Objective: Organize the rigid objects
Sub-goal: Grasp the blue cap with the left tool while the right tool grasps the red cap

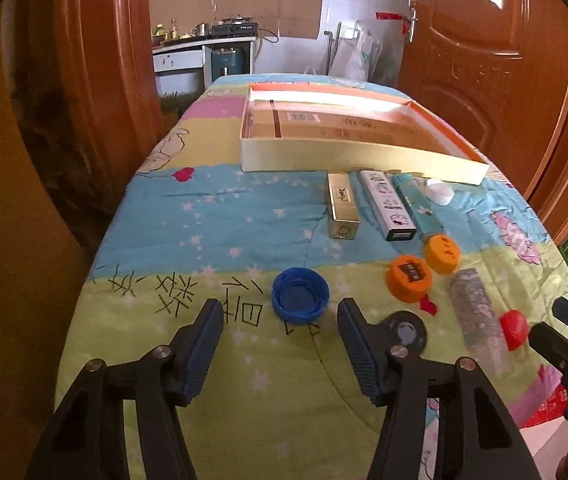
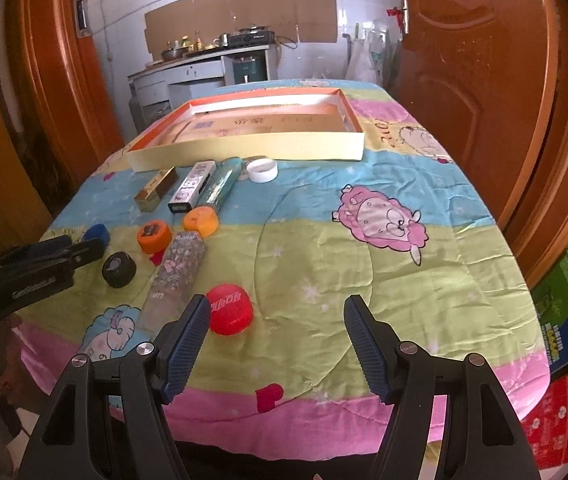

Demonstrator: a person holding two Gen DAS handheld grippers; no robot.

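Lower centre of the left wrist view: the left gripper (image 1: 279,312) hangs with its jaws wide apart and nothing between them, the blue cap (image 1: 300,295) lying open side up just beyond its tips on the quilted tablecloth (image 1: 203,216). In the right wrist view the right gripper (image 2: 276,312) is likewise spread and empty, with the red cap (image 2: 230,309) beside its left finger (image 2: 187,336).

Mid-frame, a black cap (image 1: 406,331), two orange caps (image 1: 408,278) (image 1: 442,253) and a glittery box (image 1: 478,308) lie scattered. Behind them a gold box (image 1: 342,210), a white patterned box (image 1: 388,206), a teal tube (image 1: 418,204) and a white cap (image 1: 439,191) line up just before the tray.

At the top of the table the shallow orange-rimmed tray (image 1: 364,158) sits with no loose item in it; sorting appears not yet begun.

To do the pickup well, each gripper should probably centre its cap between the pads, close across the rim, then lift clear of the cloth before carrying it over the tray wall.
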